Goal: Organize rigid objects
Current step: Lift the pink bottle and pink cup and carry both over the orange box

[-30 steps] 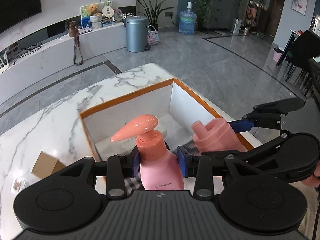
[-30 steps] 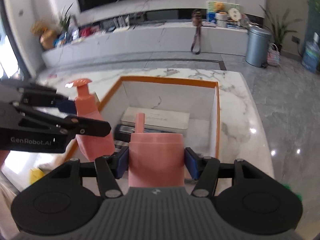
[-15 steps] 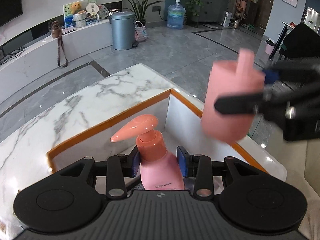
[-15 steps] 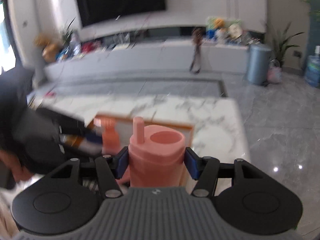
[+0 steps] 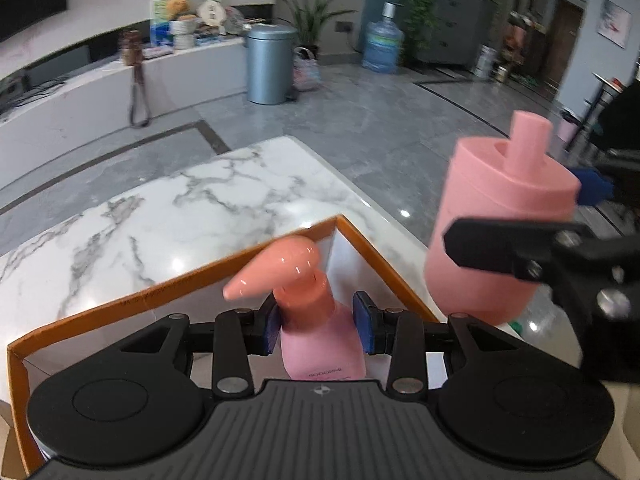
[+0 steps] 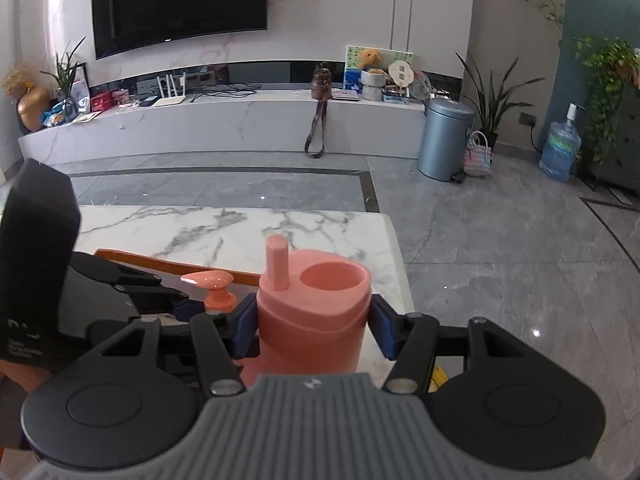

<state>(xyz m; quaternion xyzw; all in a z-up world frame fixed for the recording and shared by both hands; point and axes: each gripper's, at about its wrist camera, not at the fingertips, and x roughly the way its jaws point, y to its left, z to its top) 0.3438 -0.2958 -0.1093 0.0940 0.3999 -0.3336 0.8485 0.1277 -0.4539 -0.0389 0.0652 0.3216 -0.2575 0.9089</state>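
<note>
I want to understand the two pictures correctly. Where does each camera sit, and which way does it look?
Left wrist: on the left gripper, looking forward and down at its pink pump bottle over the orange-edged box; the right gripper shows.
Right wrist: on the right gripper, looking across the marble table towards the television wall; it clamps a pink cup.
Shared: bottle, cup, box, blue bin.

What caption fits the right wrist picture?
Right gripper holds a pink cup above the marble table.

Each fisheye rides close behind its claw, looking down along it. Both share the white marble desk (image 5: 168, 216) (image 6: 224, 228) and orange-rimmed white box (image 5: 168, 292) (image 6: 160, 262).
</note>
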